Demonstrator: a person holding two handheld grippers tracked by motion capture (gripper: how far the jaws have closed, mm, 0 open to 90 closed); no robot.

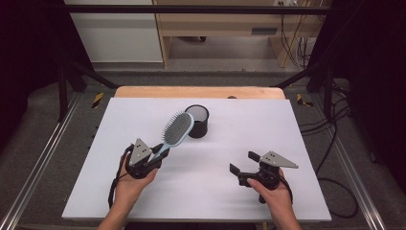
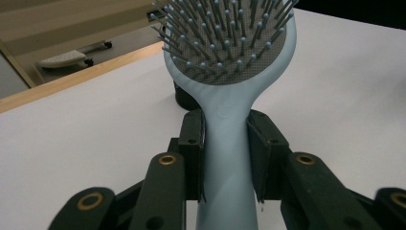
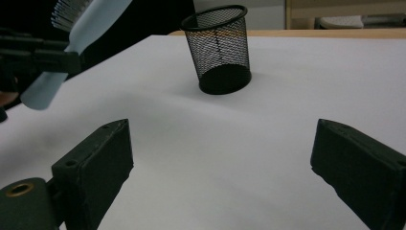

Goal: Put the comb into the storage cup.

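Nearest the viewer, two forearms enter from the bottom edge of the high view, each hand carrying a two-jaw gripper above a white table. On the person's left, the left gripper is clamped on the handle of a pale blue hairbrush. In the left gripper view the two black pads press against either side of the handle just below the head of the hairbrush, and the grey bristle bed faces the camera. In the high view the brush is lifted off the table and slants up and away to the right, its head reaching toward the cup. On the person's right, the right gripper is held low over the bare surface, well apart from the brush. Its jaws stand wide with nothing between them, as the right gripper view confirms by the broad white gap separating the two black pads.

Farther back, near the middle of the table, stands a black mesh cup, upright and open at the top, just beside the head of the brush. In the right gripper view the mesh cup appears tilted. Beyond the table's far wooden edge lie a grey floor and light wooden furniture.
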